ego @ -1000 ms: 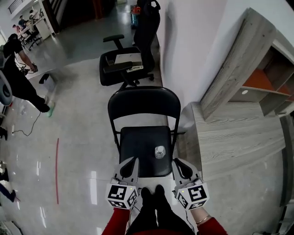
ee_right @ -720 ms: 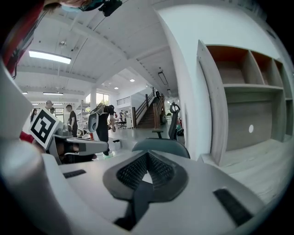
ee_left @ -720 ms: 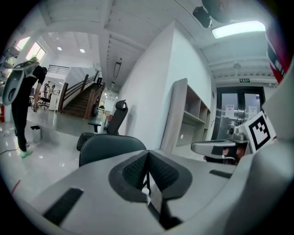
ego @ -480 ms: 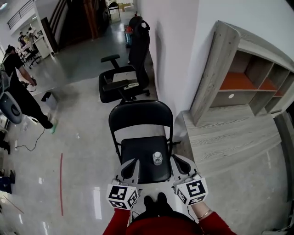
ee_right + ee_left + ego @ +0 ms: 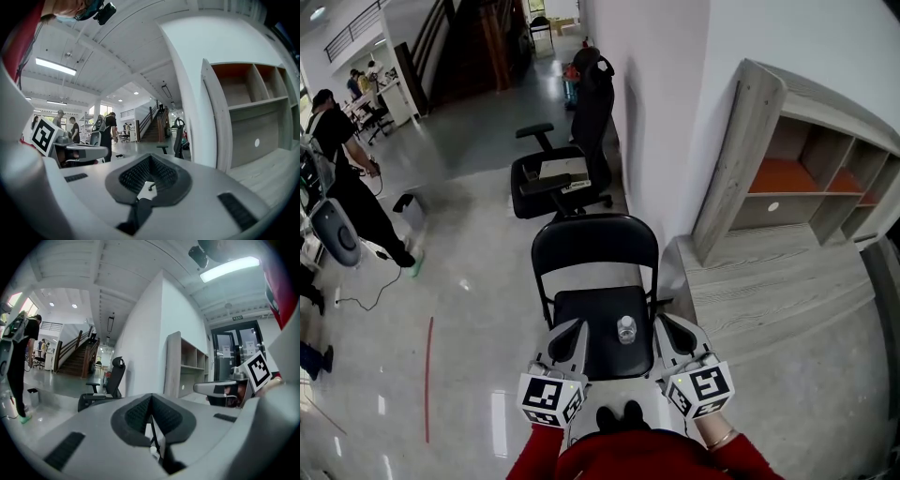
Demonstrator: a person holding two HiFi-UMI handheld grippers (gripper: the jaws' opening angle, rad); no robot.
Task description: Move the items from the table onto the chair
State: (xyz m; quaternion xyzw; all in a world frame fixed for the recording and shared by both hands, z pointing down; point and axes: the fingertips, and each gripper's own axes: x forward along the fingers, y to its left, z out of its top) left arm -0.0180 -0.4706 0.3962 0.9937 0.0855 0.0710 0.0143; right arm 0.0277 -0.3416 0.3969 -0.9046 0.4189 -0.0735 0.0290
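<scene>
Now both grippers are shut and empty, and a small clear bottle (image 5: 625, 329) stands on the seat of the black folding chair (image 5: 595, 246).

Seen from the head view, the bottle is upright, right of the seat's middle and closer to its right edge than its left, about halfway between the front edge and the backrest, with nothing touching it. The left gripper (image 5: 571, 330) shows over the seat's near left corner with its dark pads pressed together and nothing between them. The right gripper (image 5: 670, 330) sits just outside the seat's right edge near the front corner, jaws likewise closed on nothing. A grey wooden table (image 5: 769, 281) lies right of the chair, below a shelf unit (image 5: 806, 178). Behind the folding chair stands an office chair (image 5: 558, 178), and a person (image 5: 342, 178) stands at the far left.
</scene>
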